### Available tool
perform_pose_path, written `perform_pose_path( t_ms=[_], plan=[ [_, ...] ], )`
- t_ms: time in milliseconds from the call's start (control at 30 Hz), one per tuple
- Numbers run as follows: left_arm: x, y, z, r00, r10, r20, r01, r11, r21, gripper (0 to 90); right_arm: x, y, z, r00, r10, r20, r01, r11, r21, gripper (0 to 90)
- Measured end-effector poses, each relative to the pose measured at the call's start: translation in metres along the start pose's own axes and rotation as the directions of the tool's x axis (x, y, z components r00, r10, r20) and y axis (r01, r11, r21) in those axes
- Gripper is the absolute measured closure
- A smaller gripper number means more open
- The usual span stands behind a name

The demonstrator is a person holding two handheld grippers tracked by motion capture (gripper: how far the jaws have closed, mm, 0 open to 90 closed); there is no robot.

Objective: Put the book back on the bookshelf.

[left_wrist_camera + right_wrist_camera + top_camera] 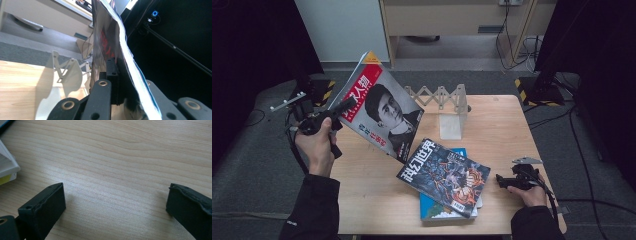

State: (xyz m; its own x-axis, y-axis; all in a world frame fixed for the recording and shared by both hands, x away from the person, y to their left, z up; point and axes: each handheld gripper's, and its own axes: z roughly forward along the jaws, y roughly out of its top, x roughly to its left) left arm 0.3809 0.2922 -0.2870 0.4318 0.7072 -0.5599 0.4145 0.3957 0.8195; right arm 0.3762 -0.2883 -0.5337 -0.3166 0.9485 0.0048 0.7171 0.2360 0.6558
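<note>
Item: portrait magazine [384, 112], lifted above the bench's [507, 125] left edge, pinched in our left gripper's [343, 107] closed jaws. Step: carrying. Next: stand it in the white rack [447, 107] at the far edge. Right gripper [504, 180], jaws wide, empty, near right corner.

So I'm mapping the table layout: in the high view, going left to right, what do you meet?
Left gripper → portrait magazine it clamps, lifted off the table → white folding rack → right gripper, jaws open, resting on the table.
</note>
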Motion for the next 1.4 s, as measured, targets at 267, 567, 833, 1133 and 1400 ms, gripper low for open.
perform_pose_path(
  t_ms=[267,567,833,1133,1400],
  plan=[
    [0.007,0.011,-0.003,0.9992,0.013,-0.038,-0.013,0.9997,-0.019,86.0,0.001,-0.001,0.001,1.0000,0.006,0.003,-0.006,1.000,-0.017,1.5],
    [0.007,0.028,-0.006,0.9932,0.064,-0.097,-0.067,0.9972,-0.033,86.0,0.001,-0.002,0.001,1.0000,0.006,0.002,-0.006,1.000,-0.028,1.1],
    [0.007,0.033,0.002,0.9889,0.085,-0.122,-0.092,0.9943,-0.053,86.0,0.001,-0.003,0.002,1.0000,0.004,-0.002,-0.004,0.999,-0.033,0.9],
    [0.010,0.031,0.021,0.9764,0.126,-0.175,-0.137,0.9894,-0.048,86.0,0.001,-0.004,0.003,1.0000,-0.005,-0.006,0.005,0.999,-0.053,0.8],
    [0.018,0.025,0.039,0.9663,0.149,-0.210,-0.160,0.9864,-0.039,86.1,0.001,-0.004,0.003,0.9999,-0.006,-0.008,0.006,0.998,-0.062,0.8]
  ],
)
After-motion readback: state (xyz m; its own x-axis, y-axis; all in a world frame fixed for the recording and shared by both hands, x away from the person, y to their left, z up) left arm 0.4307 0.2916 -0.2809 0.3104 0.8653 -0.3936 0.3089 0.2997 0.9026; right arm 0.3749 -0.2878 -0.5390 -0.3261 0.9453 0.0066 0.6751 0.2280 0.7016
